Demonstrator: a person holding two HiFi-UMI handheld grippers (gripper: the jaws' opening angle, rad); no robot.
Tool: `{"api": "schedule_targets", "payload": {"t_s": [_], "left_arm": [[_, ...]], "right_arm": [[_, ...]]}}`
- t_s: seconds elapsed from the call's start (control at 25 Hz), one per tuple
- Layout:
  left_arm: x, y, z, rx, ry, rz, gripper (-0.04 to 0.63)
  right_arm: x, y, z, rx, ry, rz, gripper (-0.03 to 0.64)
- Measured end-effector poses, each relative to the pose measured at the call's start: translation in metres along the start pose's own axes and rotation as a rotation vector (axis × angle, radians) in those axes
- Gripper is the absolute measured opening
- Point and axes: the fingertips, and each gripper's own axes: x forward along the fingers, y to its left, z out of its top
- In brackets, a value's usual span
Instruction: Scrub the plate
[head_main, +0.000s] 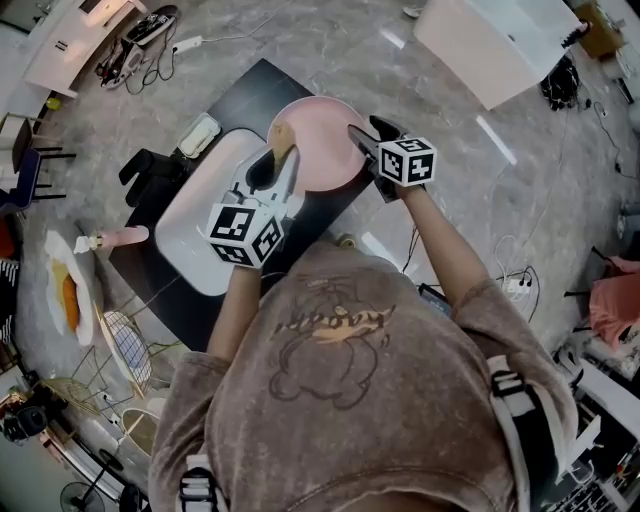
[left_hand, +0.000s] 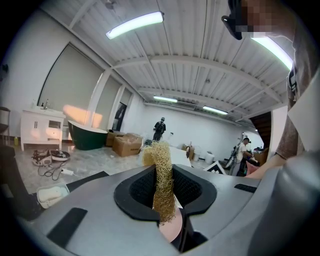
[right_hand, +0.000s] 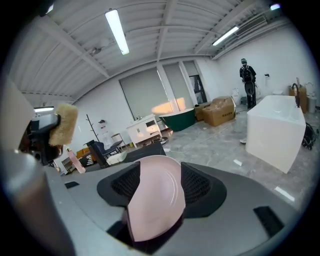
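**Plate lined up for scrubbing.** A person bent over a dark table (head_main: 248, 92) with a gripper in each hand. At centre frame, the left gripper (head_main: 275, 160) had its jaws clamped on a straw-coloured scrubber (left_hand: 162, 175). The scrubber was poised at the left rim of the pink plate (head_main: 320, 140); whether it touched could not be told. The plate sat at upper centre, just beyond the end of a white basin (head_main: 195, 225).

The right gripper (head_main: 365, 128) had its jaws standing wide on either side of the plate's right rim, the pads apparently not pressing.

The step in hand looked like securing the plate. Next, the right jaws would need to close on the rim, so the scrubber could work across the face without pushing the plate away.

Nothing blocked that path. A pale tray (head_main: 198, 135) by the basin's upper left and a pink bottle (head_main: 120, 238) at the table's left end stood well apart.
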Motion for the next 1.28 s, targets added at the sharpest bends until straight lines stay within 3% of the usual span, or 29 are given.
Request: {"api": "schedule_targets", "payload": {"t_s": [0.44,0.68,1.08,1.28], "left_arm": [[-0.012,0.022,-0.004,-0.015,0.035,0.074,0.077],[-0.018,0.034,-0.01,-0.022,0.047,0.102,0.077],[-0.015,0.041,-0.011,-0.024,0.052,0.101,0.077],[-0.009,0.036,-0.013,-0.02,0.052,0.079,0.077]], "right_arm": [[0.072,-0.044,-0.045,0.008,0.215,0.023,0.216],[0.089,-0.05,-0.067,0.117,0.293,0.054,0.175],[0.087,-0.049,-0.065,0.089,0.293,0.045,0.083],[0.075,-0.046,-0.048,0.175,0.236,0.059,0.044]]}}
